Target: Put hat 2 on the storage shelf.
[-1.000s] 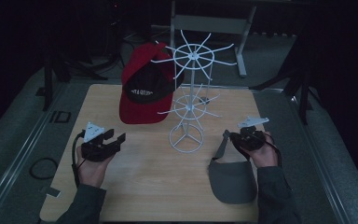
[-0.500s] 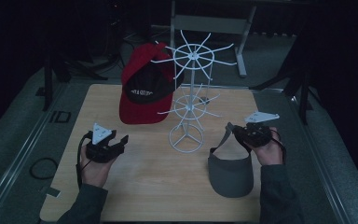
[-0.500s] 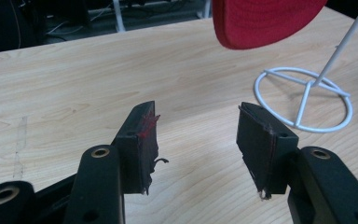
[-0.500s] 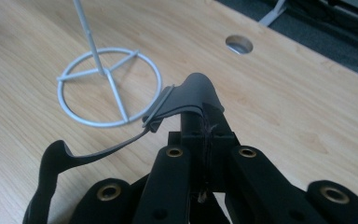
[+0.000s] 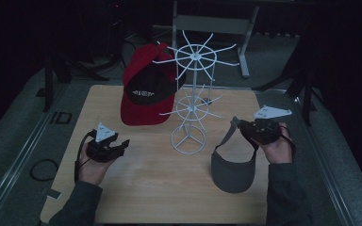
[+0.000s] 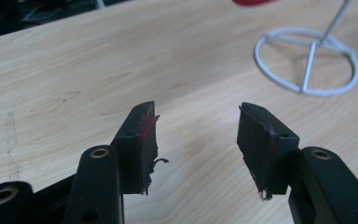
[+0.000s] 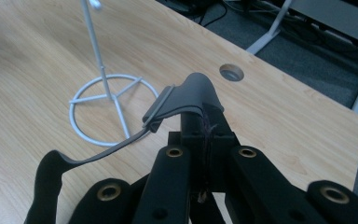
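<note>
My right gripper (image 5: 250,131) has its jaws closed on the strap end of the grey visor (image 5: 233,167); in the right gripper view the band (image 7: 186,100) folds over the jaw tips and is pinched between them. In the high view the brim hangs below and to the left of my right hand (image 5: 275,146), its lower edge low over the counter (image 5: 146,188), or perhaps touching it; I cannot tell which. The visor's long axis runs from the pinched strap down and toward me. The white wire rack (image 5: 191,101) stands to the left of the visor and a little farther from me, its ring base (image 7: 109,109) near the brim but apart from it. The rack's free prongs sit above and to the left of my right jaws, so I judge the coming move to be a lift up and leftward toward a prong on the near right side. The red cap (image 5: 146,92) hangs on the rack's far left side. My left gripper (image 5: 120,147) hovers over bare counter with jaws about half open and nothing between them, well apart from the visor; the right hand is clearly the nearer one to the rack's free prongs.
</note>
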`<state>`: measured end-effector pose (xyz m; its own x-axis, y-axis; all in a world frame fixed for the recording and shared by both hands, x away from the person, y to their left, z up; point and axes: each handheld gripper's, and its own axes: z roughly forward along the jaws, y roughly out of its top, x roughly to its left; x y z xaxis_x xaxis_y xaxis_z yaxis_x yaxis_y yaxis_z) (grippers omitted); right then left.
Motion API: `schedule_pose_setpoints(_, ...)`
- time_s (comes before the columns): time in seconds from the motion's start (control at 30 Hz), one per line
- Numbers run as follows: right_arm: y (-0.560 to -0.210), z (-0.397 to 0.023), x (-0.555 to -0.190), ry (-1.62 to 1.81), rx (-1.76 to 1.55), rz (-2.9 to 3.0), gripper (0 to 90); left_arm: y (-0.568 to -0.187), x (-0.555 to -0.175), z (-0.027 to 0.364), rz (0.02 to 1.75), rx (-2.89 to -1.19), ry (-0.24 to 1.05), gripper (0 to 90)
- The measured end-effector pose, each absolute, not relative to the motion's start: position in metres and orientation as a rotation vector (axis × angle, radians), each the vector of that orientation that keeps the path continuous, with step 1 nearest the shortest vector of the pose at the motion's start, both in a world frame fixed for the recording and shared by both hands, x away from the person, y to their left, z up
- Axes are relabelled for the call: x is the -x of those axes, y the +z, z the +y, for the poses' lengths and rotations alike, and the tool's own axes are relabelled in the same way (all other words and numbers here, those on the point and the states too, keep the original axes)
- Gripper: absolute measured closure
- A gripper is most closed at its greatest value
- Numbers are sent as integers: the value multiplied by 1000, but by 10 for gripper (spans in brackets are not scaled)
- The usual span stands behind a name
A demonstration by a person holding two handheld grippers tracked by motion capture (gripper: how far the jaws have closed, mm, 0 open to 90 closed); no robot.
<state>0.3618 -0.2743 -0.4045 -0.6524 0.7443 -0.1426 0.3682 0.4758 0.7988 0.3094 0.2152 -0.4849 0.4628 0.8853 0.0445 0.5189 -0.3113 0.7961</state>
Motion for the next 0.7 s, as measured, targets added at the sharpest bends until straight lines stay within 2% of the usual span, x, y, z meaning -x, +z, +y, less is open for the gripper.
schedule_pose_setpoints(0.23, -390, -273, -355, 1081, -884, 2227, 893, -490, -313, 219, 1163, -2009, 616, 464)
schedule_pose_setpoints(0.7, -365, -269, -345, 1113, -817, 2192, 893, -533, -319, 211, 1235, -1990, 569, 465)
